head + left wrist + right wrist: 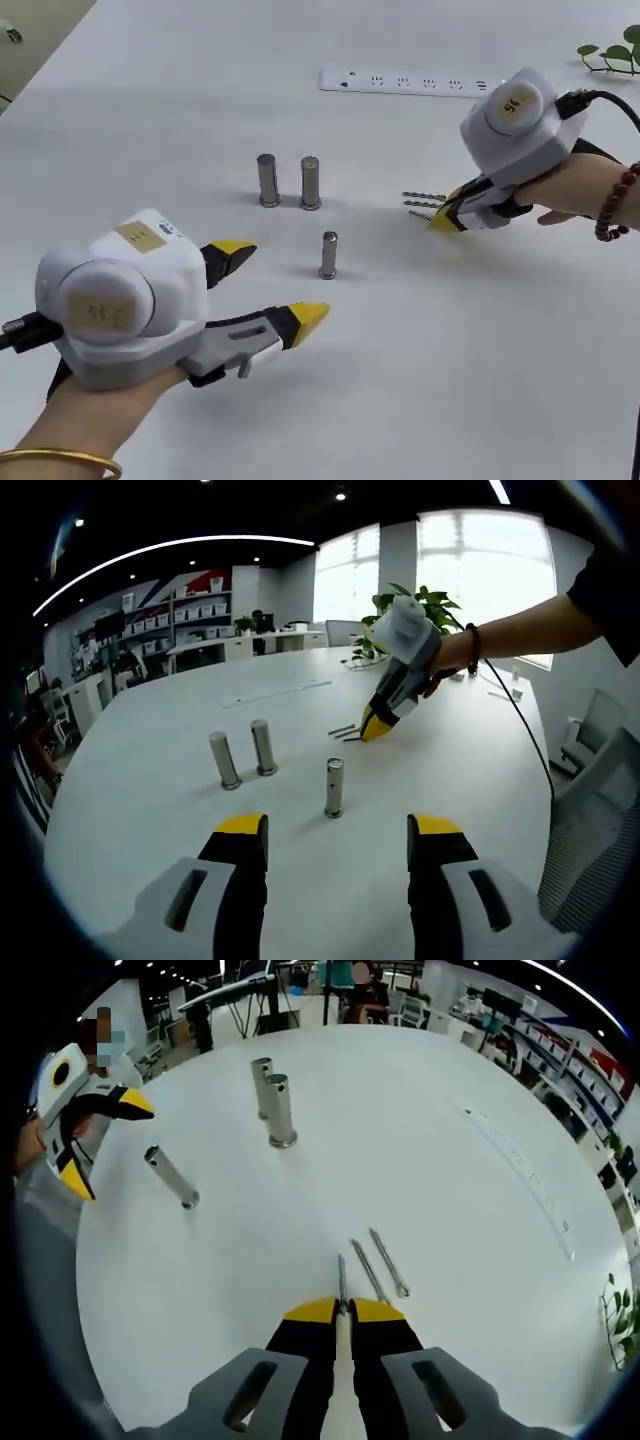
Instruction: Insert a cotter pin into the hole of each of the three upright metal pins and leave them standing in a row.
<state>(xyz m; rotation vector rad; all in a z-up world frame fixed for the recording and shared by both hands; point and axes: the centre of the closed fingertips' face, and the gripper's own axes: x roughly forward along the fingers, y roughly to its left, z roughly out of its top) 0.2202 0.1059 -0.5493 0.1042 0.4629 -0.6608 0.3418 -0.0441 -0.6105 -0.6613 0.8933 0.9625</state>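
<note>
The right gripper (343,1308), clamped on one cotter pin (341,1278), should lift it straight, clear of the neighbouring cotter pins (388,1262), while the left gripper (338,840) hangs wide open.

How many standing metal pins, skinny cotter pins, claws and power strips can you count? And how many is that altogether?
Upright metal pins: 3
Cotter pins: 3
Left claw and right claw: 2
Power strip: 1
Total: 9
</note>
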